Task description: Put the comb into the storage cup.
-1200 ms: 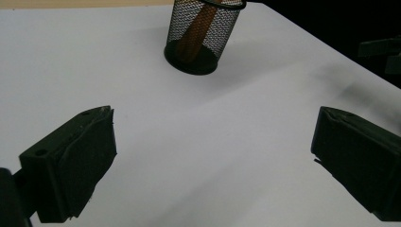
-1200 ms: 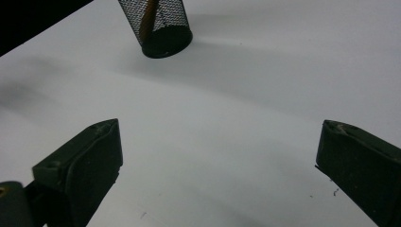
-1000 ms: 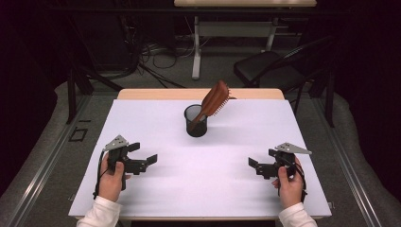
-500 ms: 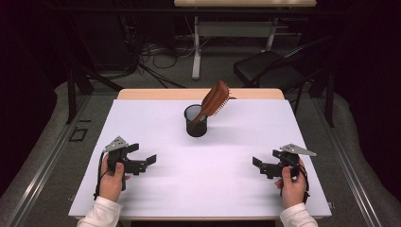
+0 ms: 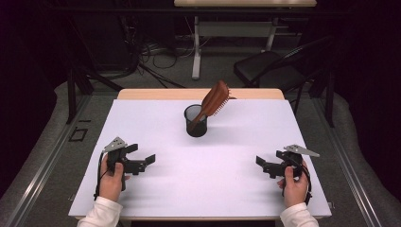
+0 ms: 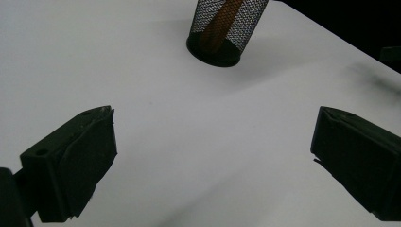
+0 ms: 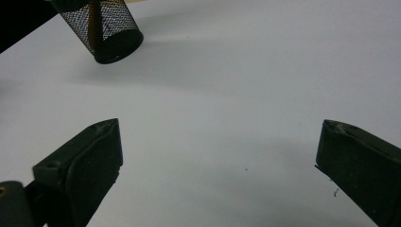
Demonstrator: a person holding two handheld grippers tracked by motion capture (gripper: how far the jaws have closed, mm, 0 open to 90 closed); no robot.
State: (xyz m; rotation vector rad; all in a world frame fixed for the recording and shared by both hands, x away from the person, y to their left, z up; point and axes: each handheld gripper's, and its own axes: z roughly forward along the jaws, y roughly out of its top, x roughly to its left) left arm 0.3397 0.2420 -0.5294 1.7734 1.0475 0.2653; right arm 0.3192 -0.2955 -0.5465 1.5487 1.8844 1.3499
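Observation:
A brown hairbrush [image 5: 215,100] stands handle-down in a black mesh cup [image 5: 195,121] at the middle back of the white table [image 5: 203,189], leaning to the right. The left gripper [image 5: 145,161] is held by a hand at the front left, jaws wide apart and empty, pointing right. At the front right the right gripper [image 5: 263,165] is open too, pointing left. The mesh cup [image 6: 225,29] sits far ahead in the left gripper view, with the brush handle [image 6: 218,26] inside. In the right gripper view the cup [image 7: 106,32] lies at the top left.
A wooden strip [image 5: 142,94] edges the table's far side. Beyond it stand a dark chair [image 5: 269,71], table legs [image 5: 196,52] and floor cables [image 5: 151,52]. Bare white tabletop lies between the two grippers.
The right gripper has drifted slightly to the right and toward the front edge. The left gripper, the cup and the brush stay where they were.

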